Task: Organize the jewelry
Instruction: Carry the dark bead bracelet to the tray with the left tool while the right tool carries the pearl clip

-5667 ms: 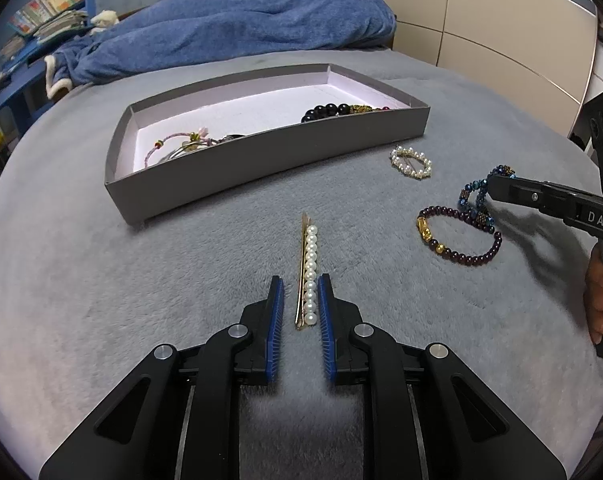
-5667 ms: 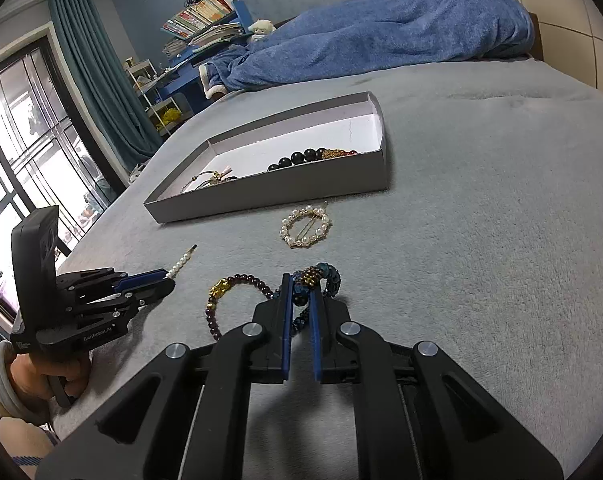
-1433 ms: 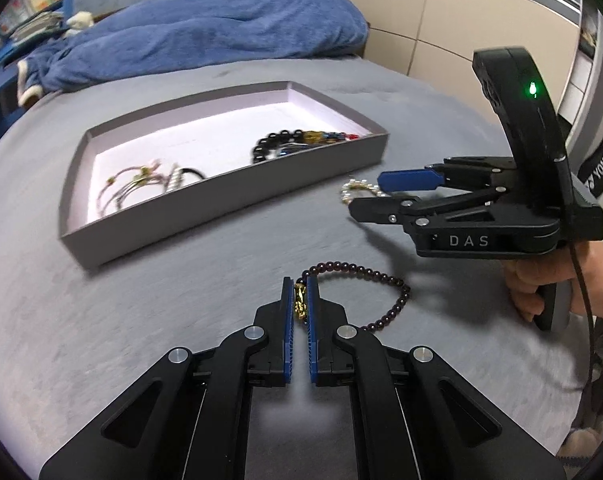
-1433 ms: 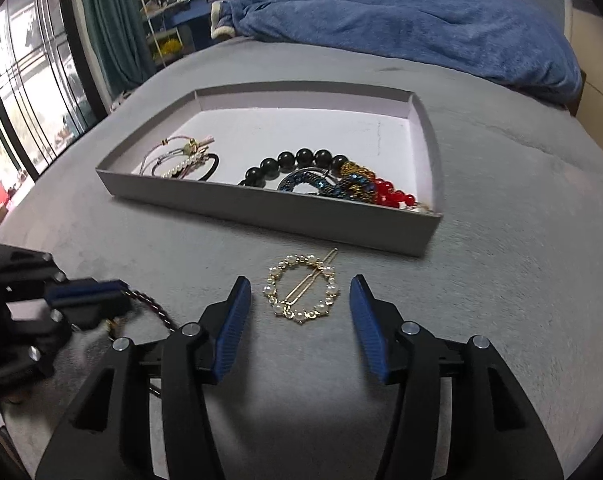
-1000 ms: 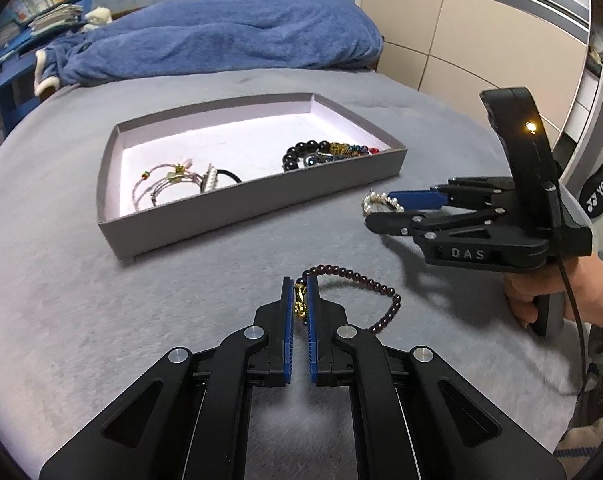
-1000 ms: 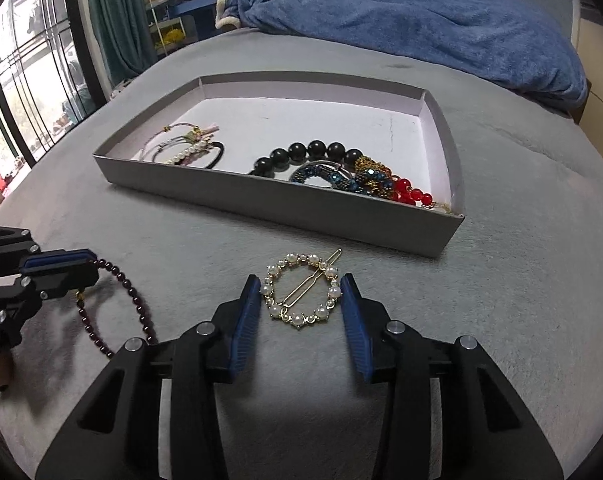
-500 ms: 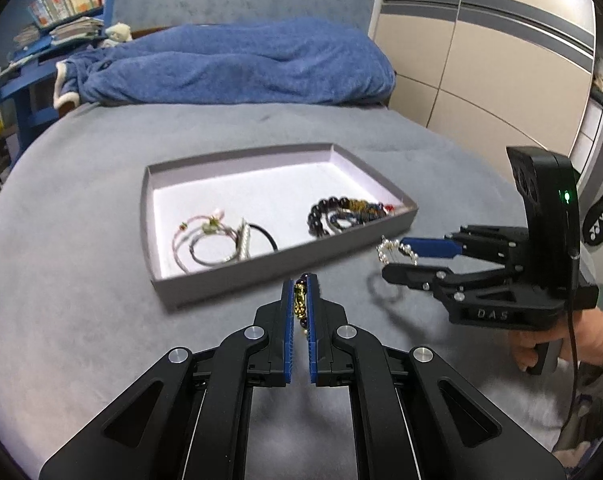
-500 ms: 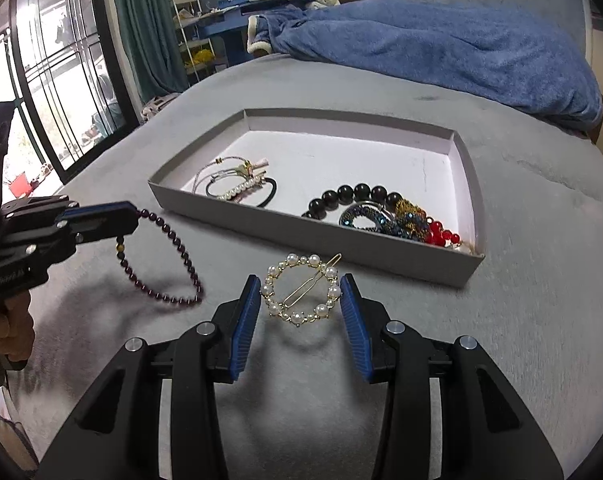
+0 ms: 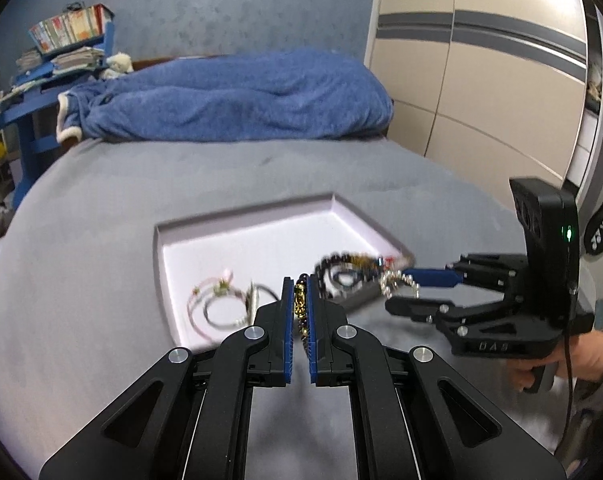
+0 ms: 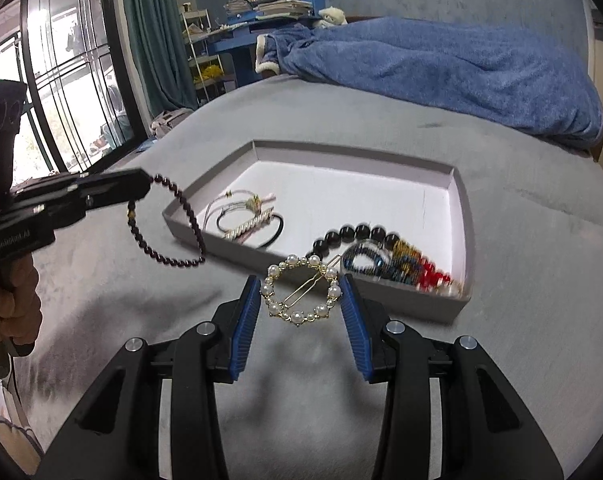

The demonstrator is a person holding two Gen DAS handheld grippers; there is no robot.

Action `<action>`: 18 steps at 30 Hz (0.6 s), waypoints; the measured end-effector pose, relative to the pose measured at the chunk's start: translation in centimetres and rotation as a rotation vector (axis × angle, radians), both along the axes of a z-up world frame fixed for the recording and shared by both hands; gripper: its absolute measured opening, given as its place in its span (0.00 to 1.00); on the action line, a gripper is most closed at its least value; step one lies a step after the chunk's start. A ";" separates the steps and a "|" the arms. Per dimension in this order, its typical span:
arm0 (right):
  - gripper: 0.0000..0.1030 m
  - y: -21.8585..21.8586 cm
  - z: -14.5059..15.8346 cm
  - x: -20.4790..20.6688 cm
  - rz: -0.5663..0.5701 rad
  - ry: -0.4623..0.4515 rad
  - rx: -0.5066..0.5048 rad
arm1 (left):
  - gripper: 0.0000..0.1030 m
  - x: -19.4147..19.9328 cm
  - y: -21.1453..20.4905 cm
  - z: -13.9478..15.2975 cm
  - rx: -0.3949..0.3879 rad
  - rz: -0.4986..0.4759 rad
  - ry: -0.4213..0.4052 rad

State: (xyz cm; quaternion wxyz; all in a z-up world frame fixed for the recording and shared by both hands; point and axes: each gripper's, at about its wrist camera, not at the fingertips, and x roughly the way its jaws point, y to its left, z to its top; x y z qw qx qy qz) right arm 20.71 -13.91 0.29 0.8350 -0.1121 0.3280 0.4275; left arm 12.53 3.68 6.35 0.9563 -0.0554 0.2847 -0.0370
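My left gripper [image 9: 300,312] is shut on a dark purple bead bracelet [image 10: 169,220] with gold beads and holds it in the air at the near left of the grey tray [image 10: 353,152]; the bracelet hangs from the fingers. My right gripper [image 10: 300,308] is shut on a round pearl hair clip [image 10: 300,294], pinched across its width, lifted above the bed in front of the tray's near wall. In the left wrist view the right gripper [image 9: 401,290] holds the clip beside the tray's right corner. The tray holds thin bracelets, a pearl clip, a black bead bracelet and red and blue beads.
The tray [image 9: 261,224] lies on a grey bedspread [image 10: 541,280]. A blue blanket [image 9: 229,100] is heaped at the far end of the bed. A window and curtain [image 10: 149,32] are on the left, wardrobe doors [image 9: 481,80] on the right.
Both grippers have risen and moved toward the tray. The purple bracelet and the pearl hair clip are now lifted off the bedspread.
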 end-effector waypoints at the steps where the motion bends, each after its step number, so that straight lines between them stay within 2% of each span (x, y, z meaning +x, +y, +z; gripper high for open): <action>1: 0.40 0.1 0.2 0.2 -0.002 -0.003 0.002 | 0.06 0.4 0.1 0.4 -0.006 0.003 -0.008; 8: 0.40 1.6 0.9 2.8 -0.012 -0.008 -0.012 | 0.06 3.2 1.2 1.9 -0.026 0.031 -0.041; 18: 0.40 3.2 -1.6 5.9 -0.036 0.026 -0.064 | 0.06 6.5 3.5 -2.6 -0.039 0.106 0.047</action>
